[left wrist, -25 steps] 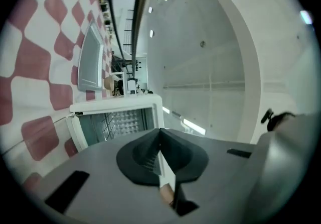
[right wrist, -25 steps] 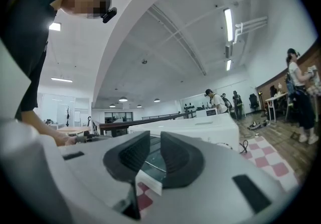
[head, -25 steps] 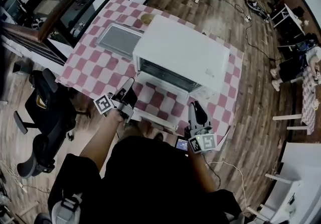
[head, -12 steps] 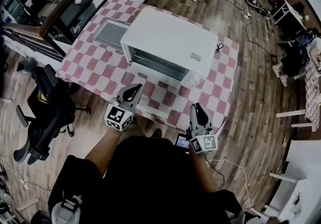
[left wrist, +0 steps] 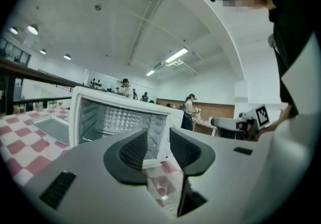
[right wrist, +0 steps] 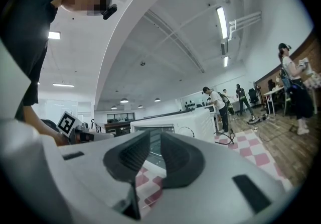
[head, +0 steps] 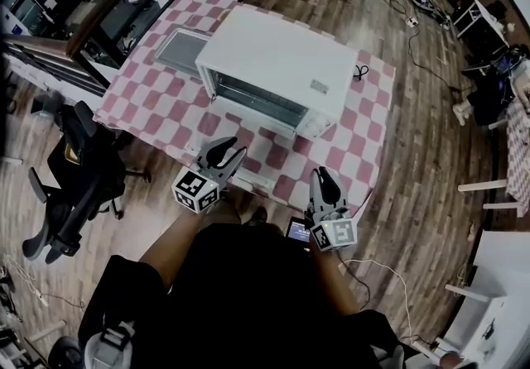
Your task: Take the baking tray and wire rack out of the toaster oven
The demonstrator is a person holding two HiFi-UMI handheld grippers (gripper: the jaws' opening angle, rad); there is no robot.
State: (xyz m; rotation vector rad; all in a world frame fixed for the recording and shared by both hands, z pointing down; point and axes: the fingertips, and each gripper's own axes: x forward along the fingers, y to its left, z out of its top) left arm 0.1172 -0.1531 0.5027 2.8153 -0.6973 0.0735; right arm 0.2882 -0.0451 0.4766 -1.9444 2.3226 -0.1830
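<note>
The white toaster oven (head: 281,57) stands on the checked cloth with its door (head: 255,182) folded down toward me. Its cavity (left wrist: 118,120) shows side rails and a dimpled back wall; I cannot make out a rack inside. A grey baking tray (head: 184,51) lies on the cloth left of the oven, also seen in the left gripper view (left wrist: 50,126). My left gripper (head: 228,146) hovers at the door's front left corner; its jaws have just been opening, with nothing between them (left wrist: 158,140). My right gripper (head: 325,177) hangs off the door's right side, its jaws (right wrist: 155,142) narrowly apart and empty.
The pink checked table (head: 157,111) ends just before my grippers. A black office chair (head: 74,169) stands at the left. A black cable (head: 360,74) lies by the oven's right end. A phone (head: 298,232) sits by my waist. People stand in the background.
The left gripper has rolled over, so its marker cube faces another way, and its fingers have parted. It has drawn back from the door's left edge. The right gripper has barely shifted.
</note>
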